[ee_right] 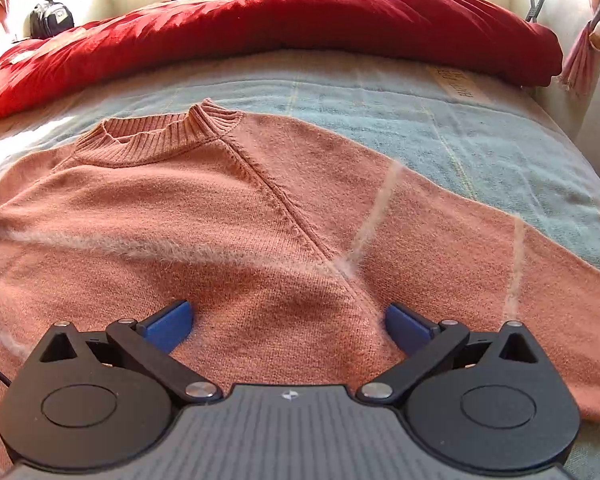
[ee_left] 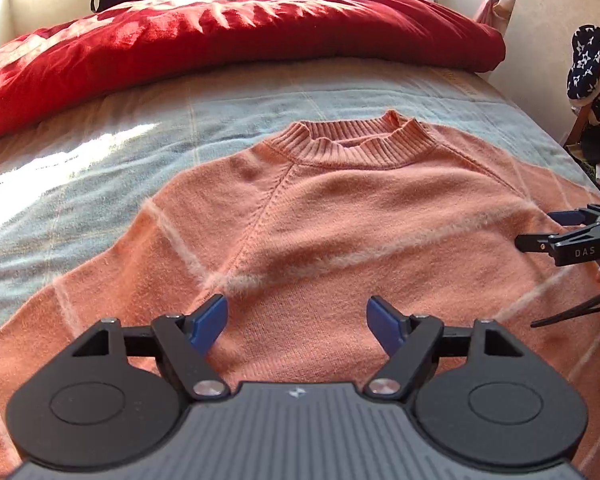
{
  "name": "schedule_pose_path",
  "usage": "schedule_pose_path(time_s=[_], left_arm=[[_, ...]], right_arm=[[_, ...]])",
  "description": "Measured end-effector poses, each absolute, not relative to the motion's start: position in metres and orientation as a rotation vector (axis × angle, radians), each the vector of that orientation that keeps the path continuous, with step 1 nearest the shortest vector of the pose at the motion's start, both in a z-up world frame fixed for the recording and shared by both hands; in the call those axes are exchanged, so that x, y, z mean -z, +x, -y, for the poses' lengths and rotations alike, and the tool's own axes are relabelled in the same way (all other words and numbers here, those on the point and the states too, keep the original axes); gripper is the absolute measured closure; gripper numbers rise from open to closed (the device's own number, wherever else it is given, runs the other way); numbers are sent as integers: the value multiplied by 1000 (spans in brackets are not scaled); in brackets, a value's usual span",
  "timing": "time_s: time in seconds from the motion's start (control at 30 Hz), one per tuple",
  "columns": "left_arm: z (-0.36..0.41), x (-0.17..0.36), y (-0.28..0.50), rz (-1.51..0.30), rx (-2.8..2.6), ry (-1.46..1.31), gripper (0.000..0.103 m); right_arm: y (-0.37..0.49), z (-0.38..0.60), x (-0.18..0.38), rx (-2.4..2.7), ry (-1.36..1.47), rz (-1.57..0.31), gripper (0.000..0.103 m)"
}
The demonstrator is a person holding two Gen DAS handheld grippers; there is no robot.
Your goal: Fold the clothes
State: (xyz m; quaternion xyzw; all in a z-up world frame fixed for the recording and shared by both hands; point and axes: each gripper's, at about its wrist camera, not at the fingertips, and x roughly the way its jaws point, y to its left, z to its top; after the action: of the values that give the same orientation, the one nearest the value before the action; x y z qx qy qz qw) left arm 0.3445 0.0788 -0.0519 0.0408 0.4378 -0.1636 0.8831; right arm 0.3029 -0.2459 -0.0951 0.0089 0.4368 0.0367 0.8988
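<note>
So your left hand-held gripper (ee_left: 296,322) is spread wide with nothing pinched, hanging over the left half of the pink sweater (ee_left: 320,216). The sweater lies flat across the bed (ee_left: 100,128), collar toward the far edge by the red duvet (ee_left: 220,36), sleeves running out sideways. Your right hand-held gripper (ee_right: 288,320) is spread too, over the right shoulder seam. I'd say each sleeve belongs to its nearer gripper.

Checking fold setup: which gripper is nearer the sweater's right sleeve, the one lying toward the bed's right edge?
Right. The right gripper hangs open beside the right sleeve; the left gripper hangs open over the sweater's chest, further off.
</note>
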Motion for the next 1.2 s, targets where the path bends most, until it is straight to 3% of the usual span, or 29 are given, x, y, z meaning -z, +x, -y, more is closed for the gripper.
schedule_pose_path(time_s=[0.27, 0.4, 0.67, 0.73, 0.9, 1.2], left_arm=[[-148, 41, 389, -916, 252, 222, 27], [-153, 36, 380, -908, 296, 166, 28], [-149, 76, 356, -993, 378, 98, 26], [-161, 86, 361, -1005, 347, 94, 19], [-172, 67, 356, -954, 381, 78, 20], [-199, 57, 309, -1025, 363, -77, 20]], right_arm=[[317, 242, 80, -73, 5, -990, 0], [329, 226, 59, -162, 1, -955, 0], [375, 112, 41, -542, -96, -920, 0], [383, 77, 42, -631, -136, -927, 0], [392, 19, 43, -739, -200, -927, 0], [417, -30, 31, -912, -224, -964, 0]])
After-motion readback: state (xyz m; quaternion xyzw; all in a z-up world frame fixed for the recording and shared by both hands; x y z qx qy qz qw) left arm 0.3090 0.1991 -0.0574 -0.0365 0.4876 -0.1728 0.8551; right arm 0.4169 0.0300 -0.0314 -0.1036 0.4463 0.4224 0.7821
